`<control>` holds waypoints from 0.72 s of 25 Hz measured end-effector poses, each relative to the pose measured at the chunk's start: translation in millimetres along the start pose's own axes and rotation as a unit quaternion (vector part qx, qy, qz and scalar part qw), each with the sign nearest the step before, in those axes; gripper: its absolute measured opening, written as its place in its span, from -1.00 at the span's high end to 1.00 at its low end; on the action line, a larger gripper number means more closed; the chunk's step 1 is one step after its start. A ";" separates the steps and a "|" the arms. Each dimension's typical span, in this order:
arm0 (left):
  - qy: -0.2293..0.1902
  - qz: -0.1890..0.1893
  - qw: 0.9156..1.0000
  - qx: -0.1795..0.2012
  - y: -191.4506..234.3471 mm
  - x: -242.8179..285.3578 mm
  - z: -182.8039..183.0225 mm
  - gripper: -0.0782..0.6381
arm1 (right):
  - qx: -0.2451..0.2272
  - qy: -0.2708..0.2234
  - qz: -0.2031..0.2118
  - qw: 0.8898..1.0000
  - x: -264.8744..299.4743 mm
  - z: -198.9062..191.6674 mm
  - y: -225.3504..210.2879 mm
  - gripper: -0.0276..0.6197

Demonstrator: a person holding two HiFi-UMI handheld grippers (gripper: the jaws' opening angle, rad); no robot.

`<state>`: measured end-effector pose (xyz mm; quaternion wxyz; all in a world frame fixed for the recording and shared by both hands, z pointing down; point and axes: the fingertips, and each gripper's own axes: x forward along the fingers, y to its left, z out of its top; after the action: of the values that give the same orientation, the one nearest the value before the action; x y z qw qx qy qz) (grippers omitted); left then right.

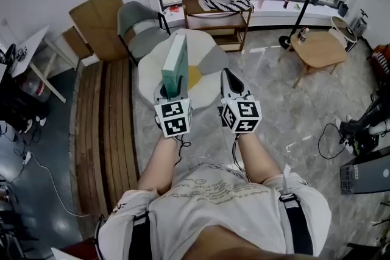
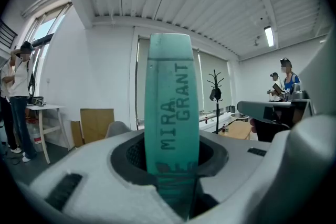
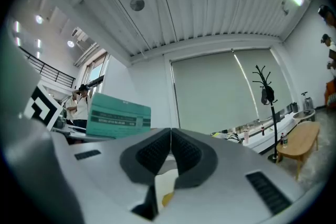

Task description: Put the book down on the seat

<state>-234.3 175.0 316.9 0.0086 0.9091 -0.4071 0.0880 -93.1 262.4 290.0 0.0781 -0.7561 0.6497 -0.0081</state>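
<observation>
The left gripper (image 1: 172,93) is closed on the lower end of the book (image 1: 177,59). Its pads are pressed on the two covers, so the book is kept upright, standing on its short edge. The right gripper (image 1: 226,75) is held just beside it, also over the seat (image 1: 206,89). Its jaws are brought fully together and nothing is carried between them.

The task is judged to be only partly done. The book is already lifted and brought above the middle of the seat, but it is not yet laid down and appears well clear of the seat surface. What is left is judged to be this: the book must be lowered to the seat, probably tipped onto a flat cover, and then released by the left gripper.

The book is a thick one with a teal cover. On the spine, which is turned toward the person, the name MIRA GRANT is printed in dark letters, and darker bands are seen across one cover.

Behind the seat a grey chair (image 1: 137,24) and a low wooden shelf (image 1: 214,21) are placed. A small wooden table (image 1: 320,49) is set well apart from the seat on its right
</observation>
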 end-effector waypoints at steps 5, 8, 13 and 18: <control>0.000 0.000 1.000 -0.001 -5.7 5.6 1.4 0.34 | -0.002 -0.003 -0.001 1.000 -1.2 1.1 -10.7 0.82; 0.001 0.000 1.000 -0.001 -12.8 12.6 1.8 0.34 | -0.004 -0.003 -0.001 1.000 0.4 2.5 -21.1 0.82; 0.002 -0.007 1.000 -0.003 -40.4 29.4 1.6 0.34 | -0.008 0.002 0.001 1.000 -2.0 0.7 -50.4 0.82; -0.006 -0.007 1.000 -0.002 -72.4 40.7 7.7 0.34 | -0.010 -0.002 0.008 1.000 -7.3 5.8 -82.1 0.82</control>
<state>-152.9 192.7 320.1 0.0090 0.9125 -0.4008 0.0816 -13.1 281.9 295.5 0.0721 -0.7518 0.6554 0.0003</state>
